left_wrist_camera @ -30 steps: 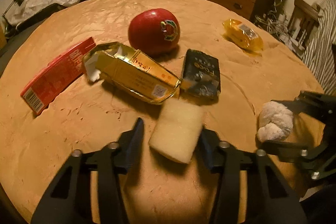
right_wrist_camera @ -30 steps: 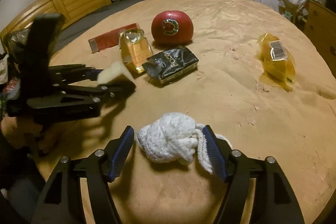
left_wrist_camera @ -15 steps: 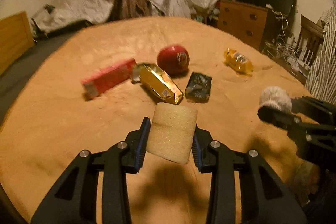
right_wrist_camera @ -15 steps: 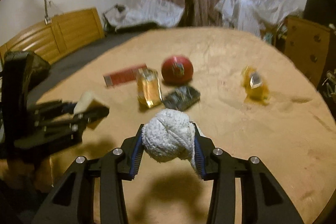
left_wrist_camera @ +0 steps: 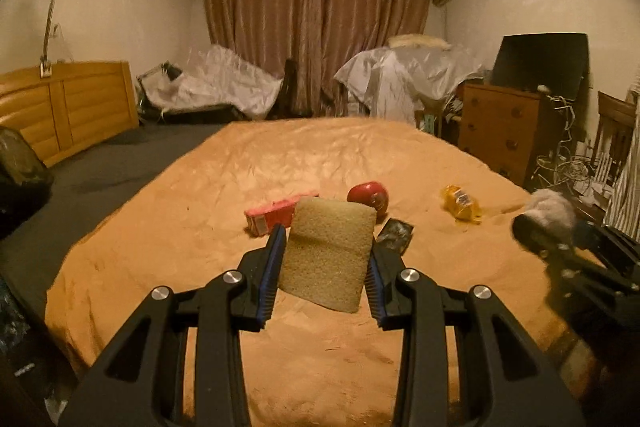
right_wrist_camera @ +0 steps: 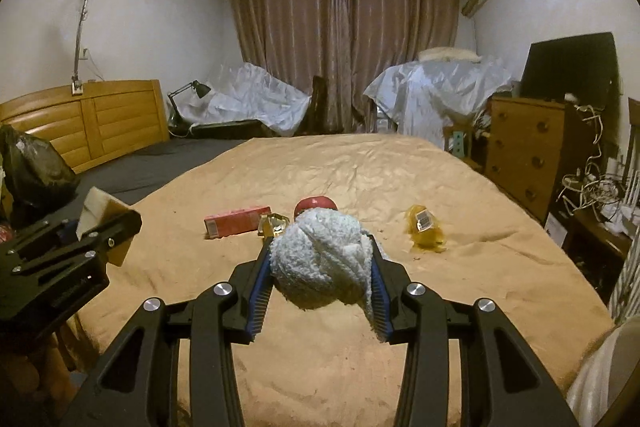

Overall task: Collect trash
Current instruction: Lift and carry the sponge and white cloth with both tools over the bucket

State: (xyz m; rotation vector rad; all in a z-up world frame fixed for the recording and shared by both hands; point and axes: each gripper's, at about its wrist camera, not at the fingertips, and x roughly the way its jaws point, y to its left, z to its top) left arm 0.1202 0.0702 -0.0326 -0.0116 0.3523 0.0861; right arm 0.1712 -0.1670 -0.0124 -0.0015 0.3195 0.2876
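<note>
My left gripper (left_wrist_camera: 325, 259) is shut on a pale yellow sponge (left_wrist_camera: 327, 253), held in the air above the tan bedspread (left_wrist_camera: 280, 167). My right gripper (right_wrist_camera: 320, 263) is shut on a balled white cloth (right_wrist_camera: 320, 259), also lifted off the bed. Each gripper shows at the edge of the other's view, the right gripper (left_wrist_camera: 560, 231) with the cloth and the left gripper (right_wrist_camera: 104, 223) with the sponge. On the bed beyond lie a red box (left_wrist_camera: 272, 215), a red round object (left_wrist_camera: 370, 197), a black packet (left_wrist_camera: 396, 233), a yellow wrapper (left_wrist_camera: 460, 207) and a gold carton (right_wrist_camera: 274, 223).
A black bag (right_wrist_camera: 32, 167) sits at the far left by a wooden headboard (right_wrist_camera: 100, 123). A wooden dresser (right_wrist_camera: 524, 147) and tangled cables (right_wrist_camera: 592, 187) stand to the right of the bed. Plastic-covered furniture (right_wrist_camera: 432, 87) lines the curtain wall.
Both grippers closed on their items and rose off the bed, tilting up so the room's far wall and curtains come into view. The sponge and the cloth left the bedspread.
</note>
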